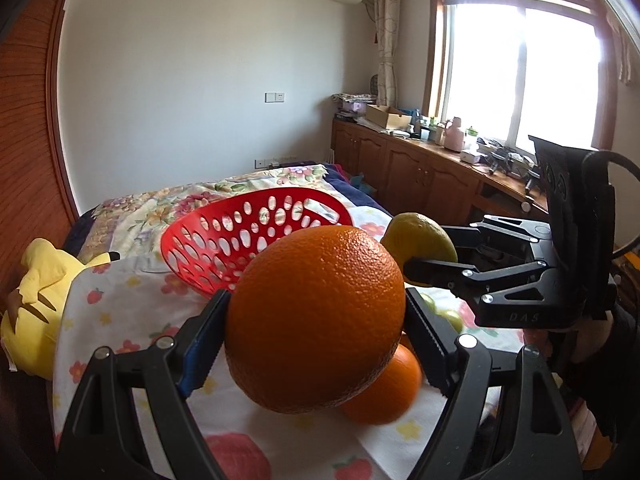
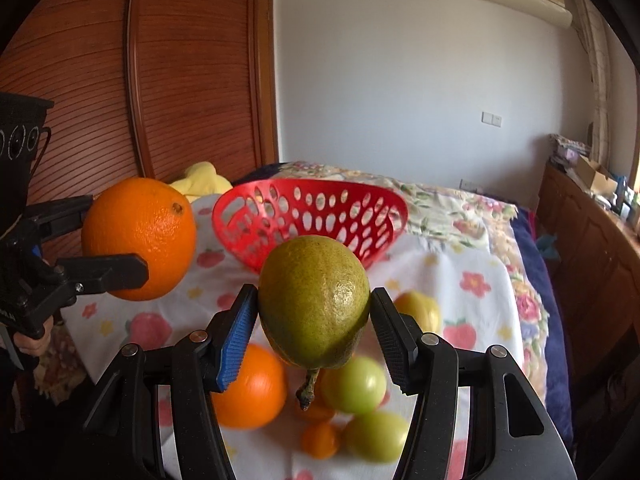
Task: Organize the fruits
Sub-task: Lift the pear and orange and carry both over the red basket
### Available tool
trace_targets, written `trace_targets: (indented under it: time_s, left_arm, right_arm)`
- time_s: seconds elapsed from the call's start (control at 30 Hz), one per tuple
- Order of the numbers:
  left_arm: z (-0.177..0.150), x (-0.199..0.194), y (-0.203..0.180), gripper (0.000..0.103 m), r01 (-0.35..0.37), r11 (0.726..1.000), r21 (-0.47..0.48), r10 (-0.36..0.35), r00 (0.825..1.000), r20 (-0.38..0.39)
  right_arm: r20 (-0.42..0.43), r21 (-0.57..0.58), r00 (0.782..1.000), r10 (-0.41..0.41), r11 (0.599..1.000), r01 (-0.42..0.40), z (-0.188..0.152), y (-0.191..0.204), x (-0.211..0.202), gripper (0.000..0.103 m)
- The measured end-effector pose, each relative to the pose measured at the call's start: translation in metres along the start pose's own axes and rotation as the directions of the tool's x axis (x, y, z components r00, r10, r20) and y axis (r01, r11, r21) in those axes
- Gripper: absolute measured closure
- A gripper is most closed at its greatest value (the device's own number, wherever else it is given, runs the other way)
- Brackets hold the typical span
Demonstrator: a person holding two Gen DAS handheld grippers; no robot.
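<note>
My left gripper point(image 1: 318, 312) is shut on a large orange point(image 1: 314, 318), held above the bed; it also shows at the left of the right wrist view point(image 2: 138, 238). My right gripper point(image 2: 312, 312) is shut on a green pear point(image 2: 314, 300), stem down; the pear also shows in the left wrist view point(image 1: 418, 244). A red perforated basket point(image 2: 310, 216) lies tilted on the flowered cloth beyond both grippers, also in the left wrist view point(image 1: 252, 232). Below the pear lie another orange point(image 2: 250, 388), green fruits point(image 2: 354, 386), a yellow fruit point(image 2: 418, 310) and small orange fruits point(image 2: 320, 440).
A yellow plush toy point(image 1: 38, 296) lies at the bed's left edge. A wooden wardrobe point(image 2: 160, 72) stands behind it. A wooden cabinet point(image 1: 420, 168) with clutter runs under the window on the right. The flowered cloth point(image 2: 460, 276) covers the bed.
</note>
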State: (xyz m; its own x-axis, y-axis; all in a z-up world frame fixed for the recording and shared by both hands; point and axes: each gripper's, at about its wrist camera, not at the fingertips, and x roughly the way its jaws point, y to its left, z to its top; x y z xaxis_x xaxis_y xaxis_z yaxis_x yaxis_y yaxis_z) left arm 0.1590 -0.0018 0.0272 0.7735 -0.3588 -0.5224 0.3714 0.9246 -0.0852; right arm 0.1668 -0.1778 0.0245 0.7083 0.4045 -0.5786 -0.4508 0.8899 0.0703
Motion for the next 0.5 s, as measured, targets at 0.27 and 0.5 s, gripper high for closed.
trace_targets:
  time_s: [0.27,0.5]
  left_arm:
    - [0.012,0.028,0.033,0.020,-0.021,0.999,-0.038,0.020,1.000,-0.019]
    - [0.021,0.054,0.053,0.020,-0.048,0.997,-0.052,0.045,0.998,-0.048]
  right_arm:
    - [-0.045,-0.045,0.999,0.007,0.999,-0.009,0.035,-0.006,0.047,0.044]
    - [-0.100,-0.067,0.994,0.045,0.996,-0.052,0.049,-0.006,0.093,0.044]
